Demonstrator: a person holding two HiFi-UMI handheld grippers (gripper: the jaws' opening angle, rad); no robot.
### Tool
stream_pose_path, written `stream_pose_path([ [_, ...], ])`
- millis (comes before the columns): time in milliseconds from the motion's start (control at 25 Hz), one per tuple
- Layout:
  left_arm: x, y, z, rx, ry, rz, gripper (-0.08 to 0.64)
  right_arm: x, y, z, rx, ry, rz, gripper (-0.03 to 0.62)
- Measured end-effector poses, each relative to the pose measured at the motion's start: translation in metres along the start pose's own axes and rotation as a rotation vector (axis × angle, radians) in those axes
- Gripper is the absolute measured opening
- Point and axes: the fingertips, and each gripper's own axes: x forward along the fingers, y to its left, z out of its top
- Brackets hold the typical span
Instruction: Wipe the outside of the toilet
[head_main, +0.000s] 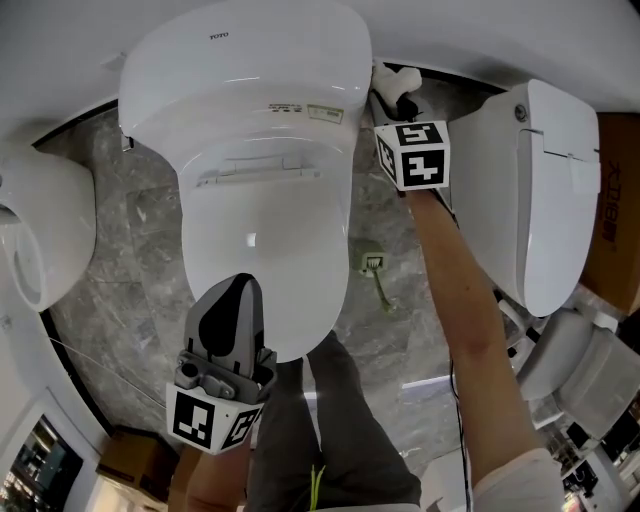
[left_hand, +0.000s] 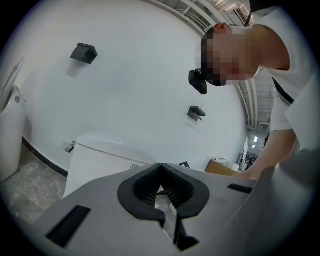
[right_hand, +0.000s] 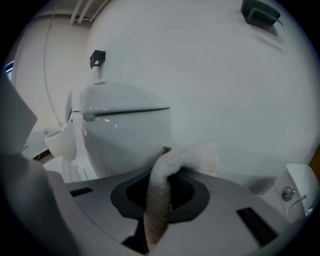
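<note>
Right gripper view — cloth (right_hand: 159, 195) between jaws

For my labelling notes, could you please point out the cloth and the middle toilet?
cloth (right_hand: 160, 175), right gripper view, the strip gripped between the jaws.
middle toilet (head_main: 265, 215), head view, its lid.

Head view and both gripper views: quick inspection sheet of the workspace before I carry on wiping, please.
Surface: glossy grey marbled floor.
Job's things: white toilet, lid down; white cloth held in the right gripper.
Clutter: small greenish item on the floor right of the bowl.
Grippers: left gripper with fingers together, empty, over the lid's front; right gripper shut on the cloth, by the toilet's rear right.
Cables: thin line across the floor at left, possibly a wire; cannot tell.
Surroundings: second toilet at right; white fixture at left; cardboard box far right.
</note>
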Motion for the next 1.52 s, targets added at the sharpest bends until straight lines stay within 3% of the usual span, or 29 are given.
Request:
stream_pose_path([
  [880, -0.012, 0.049, -0.058, -0.004, 0.024, 0.022, 0.017, 0.048, 0.008, -0.09, -0.047, 0.124, -0.054, 0.071],
  [1240, -0.019, 0.053, -0.053, -0.011, 0.009, 0.01, 0.018, 0.03, -0.002, -0.126, -0.028, 0.201, -0.098, 0.071],
  [1520, -0.033, 0.046, -0.031, -0.008, -0.013, -0.01, 0.018, -0.005, -0.007, -0.115, 0.009, 0.206, -0.135, 0.071],
])
